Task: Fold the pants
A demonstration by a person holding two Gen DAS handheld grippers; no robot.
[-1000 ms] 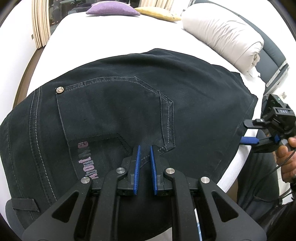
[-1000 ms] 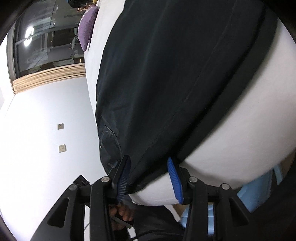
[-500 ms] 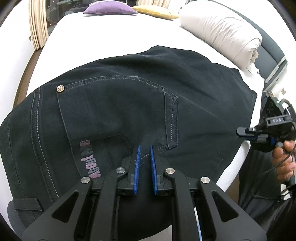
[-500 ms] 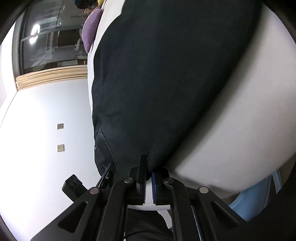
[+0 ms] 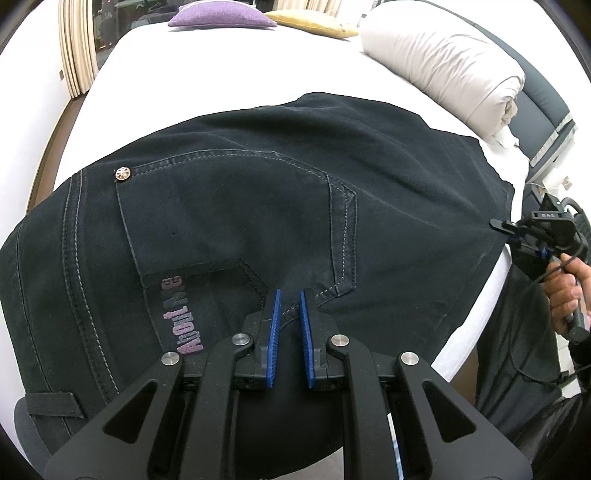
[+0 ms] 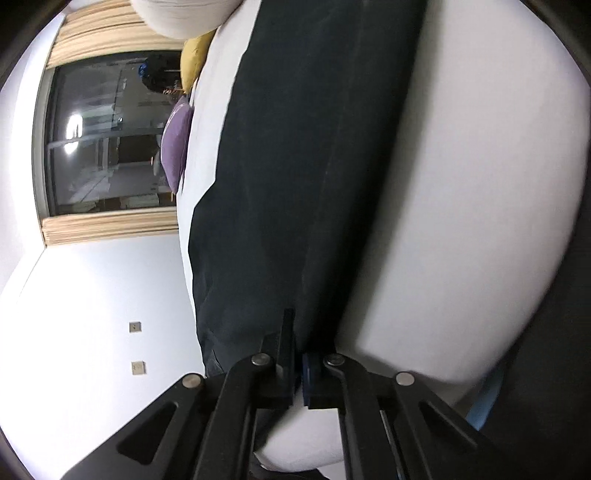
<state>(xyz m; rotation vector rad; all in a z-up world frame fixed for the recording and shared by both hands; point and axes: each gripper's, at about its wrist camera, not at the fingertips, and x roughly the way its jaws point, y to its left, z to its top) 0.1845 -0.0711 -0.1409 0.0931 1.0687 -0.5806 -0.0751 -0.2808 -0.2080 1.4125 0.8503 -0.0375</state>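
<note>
Dark denim pants (image 5: 280, 192) lie folded on a white bed (image 5: 207, 66), back pocket and a pink logo facing up. My left gripper (image 5: 288, 295) sits low over the pocket's lower corner near the waist end, its blue pads a narrow gap apart with denim between them. My right gripper (image 6: 297, 343) is shut on the leg-end edge of the pants (image 6: 306, 184) at the bed's side. It also shows in the left wrist view (image 5: 504, 226), pinching the hem at the far right.
A rolled beige duvet (image 5: 443, 70) lies along the bed's right side. A purple cushion (image 5: 218, 16) and a yellow cushion (image 5: 310, 20) sit at the far end. A wall and a window (image 6: 107, 140) show in the right wrist view.
My right gripper went from open around the pants edge to shut on it, then tilted and pulled the edge. My left gripper has barely moved.
</note>
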